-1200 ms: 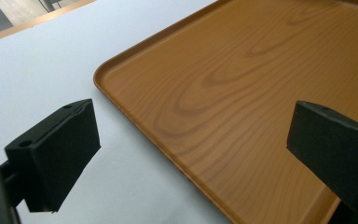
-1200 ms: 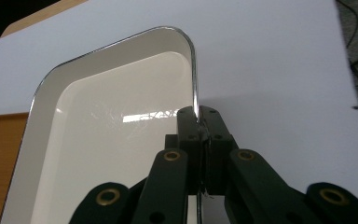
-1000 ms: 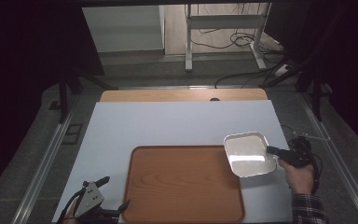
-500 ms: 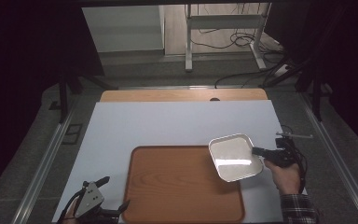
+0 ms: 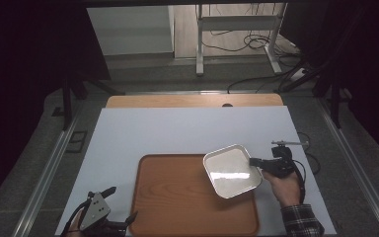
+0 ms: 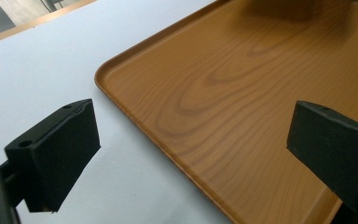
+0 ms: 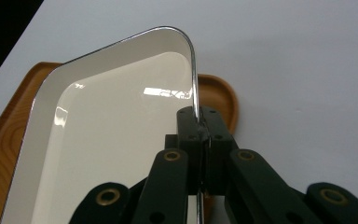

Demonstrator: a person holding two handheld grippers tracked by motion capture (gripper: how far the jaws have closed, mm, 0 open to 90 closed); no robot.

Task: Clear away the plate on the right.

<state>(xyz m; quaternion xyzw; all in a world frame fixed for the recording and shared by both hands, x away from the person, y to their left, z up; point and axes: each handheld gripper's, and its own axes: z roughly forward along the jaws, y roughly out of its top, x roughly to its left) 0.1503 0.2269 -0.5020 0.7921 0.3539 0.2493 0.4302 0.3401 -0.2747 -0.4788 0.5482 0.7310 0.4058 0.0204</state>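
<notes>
1. I'm holding the right tool [image 5: 253, 162] clamped on the right rim of the white dish [image 5: 232, 170]; in the right gripper view its jaws are pinching the thin metal edge [image 7: 195, 93] between them.
2. The dish is hanging tilted over the far right corner of the wooden tray [image 5: 177, 197], partly past the tray's right edge; I cannot tell whether it is touching the tray.
3. My right hand [image 5: 285, 187] is coming in from the lower right, sleeve at the tabletop's [image 5: 177, 131] near edge.
4. I'm keeping the left tool [image 5: 121, 207] wide open with nothing between its jaws, low at the tray's near left corner.
5. In the left gripper view one jaw is sitting over the white tabletop, the other over the tray [image 6: 242, 102].
</notes>
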